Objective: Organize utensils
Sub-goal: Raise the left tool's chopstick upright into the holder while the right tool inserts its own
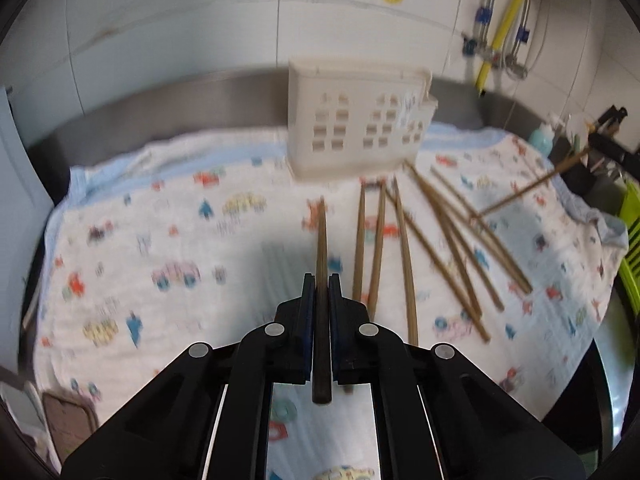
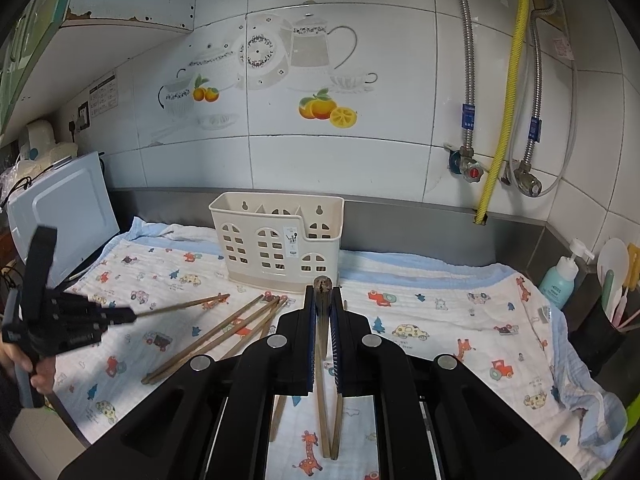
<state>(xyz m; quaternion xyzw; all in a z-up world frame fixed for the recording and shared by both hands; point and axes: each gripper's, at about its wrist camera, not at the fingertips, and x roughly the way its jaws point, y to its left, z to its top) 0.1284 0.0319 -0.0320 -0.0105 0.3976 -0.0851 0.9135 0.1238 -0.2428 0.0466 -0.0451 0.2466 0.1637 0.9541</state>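
Two grippers, left [image 1: 322,280] and right [image 2: 323,292], each have jaws clamped on one chopstick [image 1: 321,240].

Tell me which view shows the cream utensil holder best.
The right wrist view. There the cream utensil holder stands sharp and upright on the patterned cloth, with its open top, inner dividers and window cut-outs all visible. The left wrist view shows the same holder blurred, from a lower angle, so only its front wall can be made out.
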